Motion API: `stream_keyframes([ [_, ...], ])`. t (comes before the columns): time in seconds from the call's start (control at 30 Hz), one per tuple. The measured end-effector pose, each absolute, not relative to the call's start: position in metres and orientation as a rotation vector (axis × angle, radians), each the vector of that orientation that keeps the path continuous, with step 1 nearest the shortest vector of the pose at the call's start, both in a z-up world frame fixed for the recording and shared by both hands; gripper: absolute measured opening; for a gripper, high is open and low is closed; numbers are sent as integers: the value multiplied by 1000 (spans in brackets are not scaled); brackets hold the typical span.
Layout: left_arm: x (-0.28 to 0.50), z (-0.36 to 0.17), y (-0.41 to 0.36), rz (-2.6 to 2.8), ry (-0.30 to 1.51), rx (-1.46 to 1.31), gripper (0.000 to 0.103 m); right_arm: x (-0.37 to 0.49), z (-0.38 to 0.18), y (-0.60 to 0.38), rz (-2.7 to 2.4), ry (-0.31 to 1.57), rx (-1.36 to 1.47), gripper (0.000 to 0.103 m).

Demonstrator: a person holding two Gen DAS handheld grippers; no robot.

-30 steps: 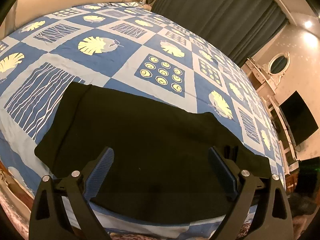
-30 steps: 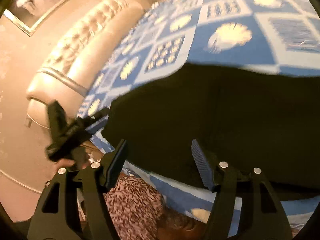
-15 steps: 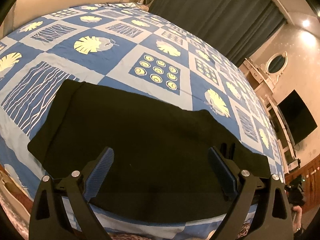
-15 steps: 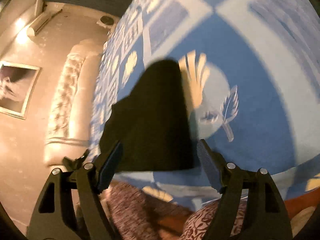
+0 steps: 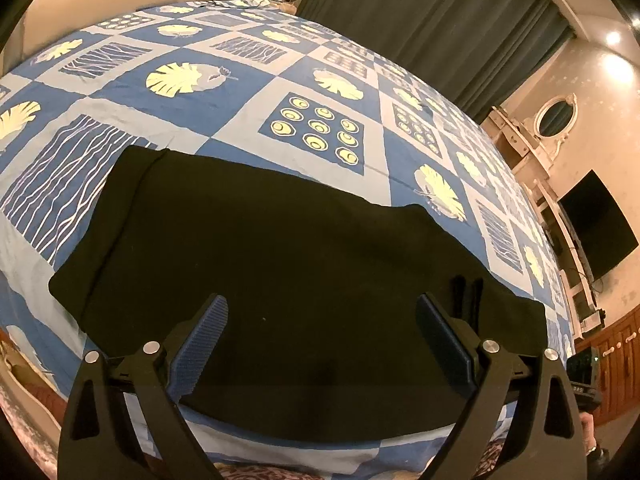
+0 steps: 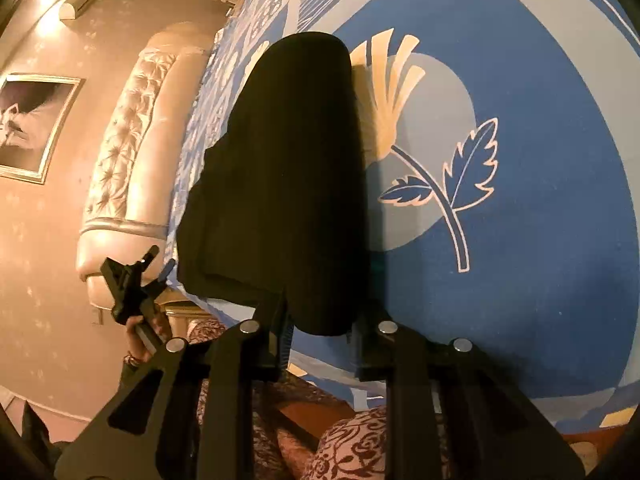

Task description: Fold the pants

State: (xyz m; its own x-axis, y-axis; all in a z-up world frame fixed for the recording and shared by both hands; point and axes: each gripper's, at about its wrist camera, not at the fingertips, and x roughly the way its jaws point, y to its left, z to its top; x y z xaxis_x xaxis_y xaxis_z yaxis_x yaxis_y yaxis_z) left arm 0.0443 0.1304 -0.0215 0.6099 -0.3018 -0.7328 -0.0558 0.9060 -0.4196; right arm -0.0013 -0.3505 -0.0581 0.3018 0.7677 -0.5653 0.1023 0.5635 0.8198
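From the left wrist view, the black pants lie flat on the bed, near the bed's front edge. They look like one long dark strip, so I think the two legs are already laid one on top of the other. A seam or fold line runs down the pants' left end. The left gripper hangs just above the near edge of the pants. Its jaws are spread wide apart and hold nothing. The blue pads do not seem to touch the cloth. Behind the bed there are dark curtains, and a black TV sits on the wall far off to the right of the bed.

From the right wrist view, the pants stretch away along the bed's edge, next to a big leaf picture on the blue bedspread. The right gripper sits at the very end of the pants. Its jaws are close in on both sides of that end, and I think they are pinching it, though the tips are hidden by the cloth. The left gripper shows farther along the bed's edge, and the padded headboard is behind it.

So the task looks about half done. The long strip is not yet folded over into a short, neat stack. My guess is that the pinched end gets carried over toward the other end.
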Motion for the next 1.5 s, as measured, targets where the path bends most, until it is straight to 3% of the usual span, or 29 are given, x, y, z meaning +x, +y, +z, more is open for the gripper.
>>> stream_keyframes([
  [0.07,44,-21,131,-151,909,-435,94,-3,-57,-356,570,1200,946,33],
  [0.2,43,-16,132,-156,881,-439,94,2,-38,-382,577,1120,974,73],
  [0.27,42,-14,132,-156,874,-446,94,11,-33,-397,555,1071,998,76],
  [0.63,42,-18,138,-148,875,-459,94,96,-60,-384,556,1074,1064,74],
  [0.67,42,-19,139,-146,876,-463,94,99,-62,-384,552,1074,1064,58],
  [0.7,42,-20,140,-146,878,-467,94,100,-64,-383,535,1089,1052,34],
  [0.77,43,-22,142,-145,882,-469,94,102,-71,-380,516,1125,1033,23],
  [0.83,43,-22,143,-146,885,-468,94,101,-74,-382,509,1118,1037,22],
  [0.93,43,-22,146,-149,891,-471,94,97,-72,-384,486,1097,1020,33],
  [1.0,43,-17,154,-180,887,-495,94,91,-62,-383,456,1079,993,57],
  [1.07,43,-12,165,-208,875,-522,94,80,-45,-382,419,1038,937,67],
  [1.37,44,-42,295,-311,868,-843,94,34,9,-373,442,928,906,75],
  [1.5,51,-58,324,-269,897,-848,94,22,21,-362,472,911,923,78],
])
